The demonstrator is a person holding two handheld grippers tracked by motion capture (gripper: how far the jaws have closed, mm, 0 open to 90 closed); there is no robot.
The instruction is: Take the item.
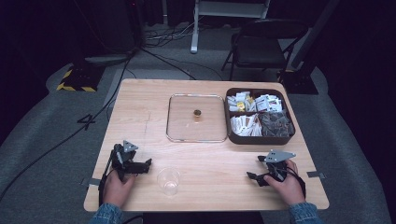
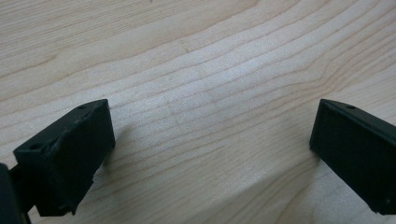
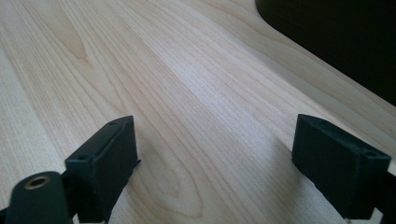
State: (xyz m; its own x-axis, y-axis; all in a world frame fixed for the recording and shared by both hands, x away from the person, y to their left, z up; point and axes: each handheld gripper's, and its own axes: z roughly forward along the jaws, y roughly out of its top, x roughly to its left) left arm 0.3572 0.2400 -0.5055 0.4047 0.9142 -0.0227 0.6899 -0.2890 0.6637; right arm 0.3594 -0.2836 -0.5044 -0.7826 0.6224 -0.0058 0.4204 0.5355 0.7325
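The clear plastic cup (image 1: 168, 180) stands upright on the desk (image 1: 140, 107) near its front edge, and everything hangs on how it lies to the two hands. The left hand-held gripper (image 1: 148, 164) rests on the desk just beside the cup, its jaws pointing toward it, so the cup is the thing nearest to hand and the left hand is by far the closer one. The right hand-held gripper (image 1: 252, 176) lies well apart from the cup, on the far side of it from the left one, jaws turned inward toward the cup as well. Both sets of jaws stand wide with nothing between them: in the left gripper view the left hand-held gripper (image 2: 212, 140) shows bare wood grain between its black jaws, and in the right gripper view the right hand-held gripper (image 3: 215, 172) shows the same.

The cup has no long axis to speak of lying down; it stands with its mouth up, so a grip from the side looks the natural approach, and nothing stands between it and the left jaws.

Beyond the cup, toward the back of the desk, lies a glass lid (image 1: 196, 117) with a small knob (image 1: 197, 113), flat on the wood. Touching the lid's right side is a dark tray (image 1: 238, 138) of sachets, well clear of any reach to the cup
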